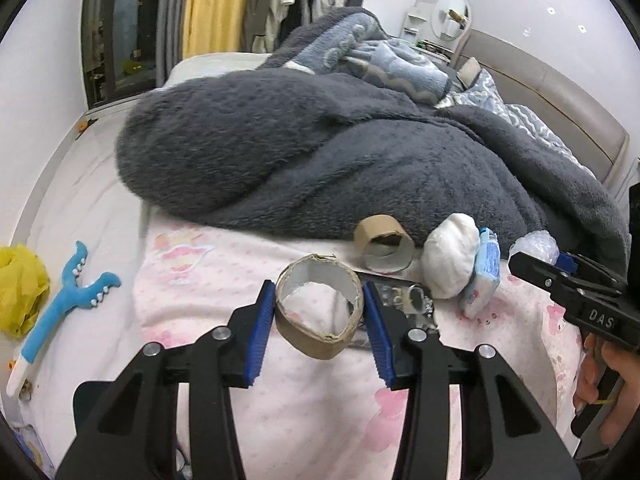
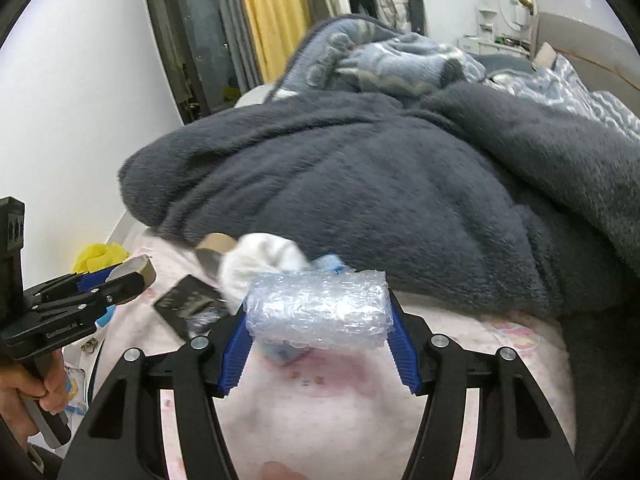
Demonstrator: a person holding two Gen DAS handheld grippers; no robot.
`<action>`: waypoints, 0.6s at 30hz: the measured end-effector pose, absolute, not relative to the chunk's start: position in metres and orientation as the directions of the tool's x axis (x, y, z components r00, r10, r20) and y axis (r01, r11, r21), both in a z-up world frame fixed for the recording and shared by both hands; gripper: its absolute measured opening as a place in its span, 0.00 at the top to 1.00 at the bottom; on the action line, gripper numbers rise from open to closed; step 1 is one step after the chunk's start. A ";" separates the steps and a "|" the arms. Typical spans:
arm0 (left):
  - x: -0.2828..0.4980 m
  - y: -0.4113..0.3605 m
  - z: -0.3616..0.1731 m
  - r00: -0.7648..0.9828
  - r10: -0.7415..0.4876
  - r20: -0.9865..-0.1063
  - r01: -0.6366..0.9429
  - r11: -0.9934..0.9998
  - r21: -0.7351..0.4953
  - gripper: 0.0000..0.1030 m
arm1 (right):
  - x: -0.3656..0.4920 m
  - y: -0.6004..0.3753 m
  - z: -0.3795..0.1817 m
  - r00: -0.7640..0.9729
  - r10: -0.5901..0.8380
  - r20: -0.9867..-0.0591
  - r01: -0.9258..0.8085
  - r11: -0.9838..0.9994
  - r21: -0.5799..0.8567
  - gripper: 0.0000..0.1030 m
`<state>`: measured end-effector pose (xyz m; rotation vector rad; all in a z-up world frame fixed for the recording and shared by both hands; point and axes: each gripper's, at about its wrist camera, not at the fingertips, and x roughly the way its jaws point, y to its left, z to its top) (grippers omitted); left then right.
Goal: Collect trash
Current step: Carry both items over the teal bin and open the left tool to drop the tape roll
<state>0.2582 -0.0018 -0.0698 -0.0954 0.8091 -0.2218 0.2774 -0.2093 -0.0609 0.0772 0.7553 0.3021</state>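
A flattened cardboard tape ring (image 1: 320, 312) sits clamped between the blue pads of the left gripper (image 1: 319, 316), lifted just above the pink patterned sheet (image 1: 304, 400) at the foot of the bed. The right gripper (image 2: 320, 322) pinches a roll of crumpled bubble wrap (image 2: 318, 308) end to end, its pads pressing both ends, also held above the sheet.

More trash lies on the sheet close behind: a second cardboard ring (image 1: 384, 248) standing on its edge against the dark grey fleece blanket (image 1: 320, 152), a white wad (image 1: 452, 260) just beside it, and a blue-and-white tissue packet (image 1: 484, 272) touching the wad on its far side. A flat dark wrapper (image 1: 400, 304) lies under and behind the held ring; what it is exactly is hard to tell through the glare.

A hand (image 2: 28, 392) grips the left gripper's handle at the edge of the right wrist view. On the floor beside the bed lie a blue plush toy (image 1: 68, 300) and a yellow plastic bag (image 1: 20, 284).
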 end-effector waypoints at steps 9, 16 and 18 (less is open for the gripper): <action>0.239 0.019 -0.062 0.681 -0.189 -0.708 0.112 0.982 -0.155 0.54 | 0.264 -0.170 -0.050 0.682 0.370 -0.631 -0.311 0.928 0.208 0.40; 0.223 0.051 -0.066 0.676 -0.165 -0.718 0.070 0.985 -0.160 0.54 | 0.248 -0.127 -0.052 0.666 0.421 -0.616 -0.396 0.899 0.187 0.40; 0.221 0.062 -0.071 0.664 -0.165 -0.729 0.054 0.983 -0.174 0.54 | 0.246 -0.116 -0.053 0.662 0.419 -0.621 -0.414 0.896 0.163 0.40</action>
